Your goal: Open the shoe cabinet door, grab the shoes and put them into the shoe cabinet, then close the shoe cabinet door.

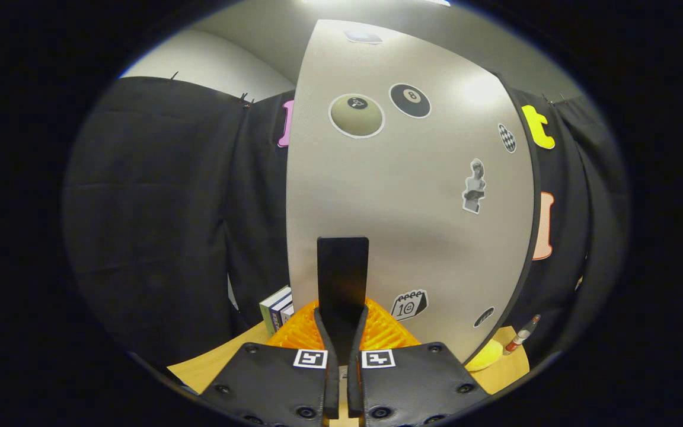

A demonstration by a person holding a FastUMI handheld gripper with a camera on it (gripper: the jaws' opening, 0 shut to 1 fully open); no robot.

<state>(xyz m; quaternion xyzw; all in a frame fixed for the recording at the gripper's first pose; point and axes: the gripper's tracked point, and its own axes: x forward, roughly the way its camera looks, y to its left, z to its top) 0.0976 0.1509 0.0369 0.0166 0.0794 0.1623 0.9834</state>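
The shoe cabinet door (412,196) is a grey panel with several stickers, and it stands close in front of me. A flat black handle (342,267) sticks up from the lower part of the door. My gripper (341,323) is shut on this handle, with one finger pressing on each side of its lower end. A dark edge (528,196) runs down the door's right side. I cannot tell whether the door is ajar.
A wooden tabletop (211,367) lies below the fingers. Stacked books (276,308) stand at the door's lower left. At the lower right, beyond the door's edge, are a yellow object (485,356) and a small red-and-white tube (522,335). Black cloth hangs on both sides.
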